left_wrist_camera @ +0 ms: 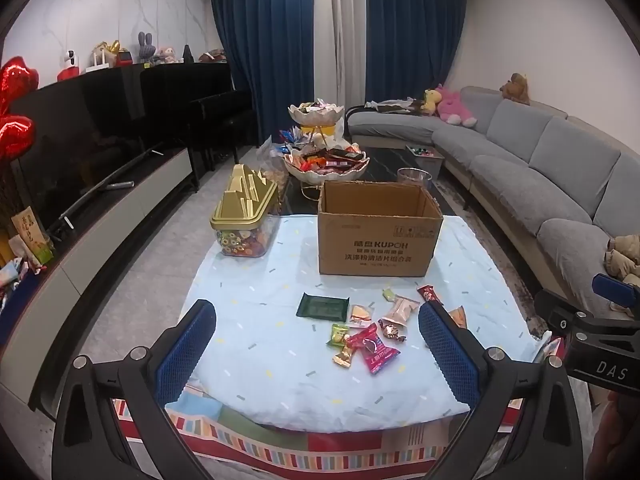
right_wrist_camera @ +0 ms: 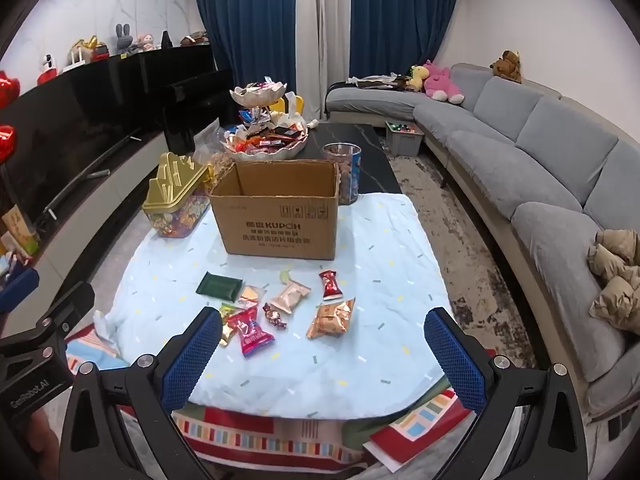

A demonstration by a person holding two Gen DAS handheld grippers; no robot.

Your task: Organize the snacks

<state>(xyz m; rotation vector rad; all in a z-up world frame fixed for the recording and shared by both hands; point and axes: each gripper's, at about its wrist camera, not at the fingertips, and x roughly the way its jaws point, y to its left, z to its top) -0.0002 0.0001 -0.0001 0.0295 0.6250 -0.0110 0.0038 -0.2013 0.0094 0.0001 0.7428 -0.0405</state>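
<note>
setting: a low table covered with a pale blue cloth (right_wrist_camera: 360,360) in a living room, a grey sofa along the right and a dark tv unit along the left.
left gripper (left_wrist_camera: 318,344): jaws spread wide, nothing between the blue pads, hanging above the near edge of the cloth and tilted down toward the snacks.
right gripper (right_wrist_camera: 322,350): also wide apart and empty, hanging over the near edge just beside the snack pile.
snacks: loose wrapped pieces lie on the cloth between the grippers and the box, among them a dark green flat packet (right_wrist_camera: 219,285), a pink sachet (right_wrist_camera: 250,330), a red candy (right_wrist_camera: 330,285), a copper foil bag (right_wrist_camera: 332,318) and a pale pillow pack (right_wrist_camera: 289,295).
cardboard box (right_wrist_camera: 280,216): stands upright and open at the far side of the cloth, behind the snacks; its inside is not visible from here.
gold-lidded jar (right_wrist_camera: 176,200): just beside the box on its left, already full of sweets.
clear tub (right_wrist_camera: 346,172): behind the box's right corner.
risk, crowding: several wrappers touch or overlap near the pink sachet, so a wide closing grip could likely catch two at once or flick a neighbour away.
risk, thin packets: the flat green packet lies flush on soft cloth; pads may pinch the fabric and drag the whole spread.
risk, two tools: both grippers aim at the same small cluster and could bump each other.
</note>
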